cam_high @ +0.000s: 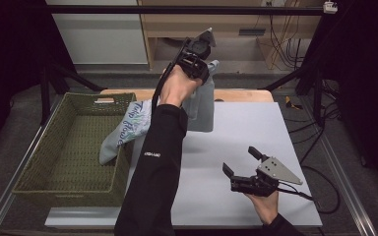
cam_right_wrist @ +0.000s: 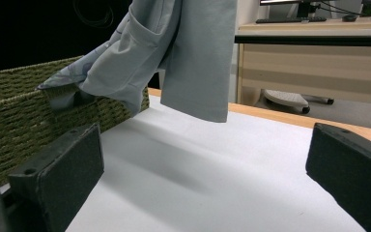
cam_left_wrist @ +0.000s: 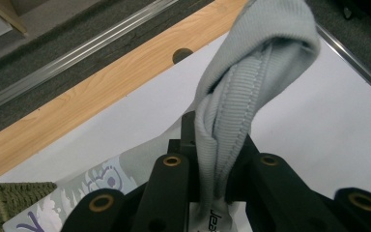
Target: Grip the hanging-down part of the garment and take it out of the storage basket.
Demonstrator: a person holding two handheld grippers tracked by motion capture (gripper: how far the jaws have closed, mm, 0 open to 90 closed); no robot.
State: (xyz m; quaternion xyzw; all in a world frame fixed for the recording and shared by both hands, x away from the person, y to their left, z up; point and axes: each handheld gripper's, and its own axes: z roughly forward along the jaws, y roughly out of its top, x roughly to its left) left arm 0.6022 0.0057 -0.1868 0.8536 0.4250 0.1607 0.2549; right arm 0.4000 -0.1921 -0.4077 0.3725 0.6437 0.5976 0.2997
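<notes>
A pale grey-blue T-shirt (cam_high: pixel 201 107) with a printed front hangs in the air over the back of the white table top (cam_high: pixel 246 132). My left gripper (cam_high: pixel 197 58) is raised high and shut on its ribbed collar (cam_left_wrist: pixel 232 125). Part of the shirt (cam_high: pixel 125 129) drapes over the rim of the green woven basket (cam_high: pixel 39 167) at the left. In the right gripper view the shirt (cam_right_wrist: pixel 193 53) hangs ahead, its hem just above the table. My right gripper (cam_high: pixel 242 161) rests low at the front right, open, with nothing between its jaws.
The basket (cam_right_wrist: pixel 14 116) stands at the table's left edge. A wooden strip (cam_high: pixel 236 94) runs along the table's far edge. Behind it are a wooden shelf unit (cam_high: pixel 202 29) and dark frame posts (cam_high: pixel 320 83). Cables (cam_high: pixel 320 191) trail at the right.
</notes>
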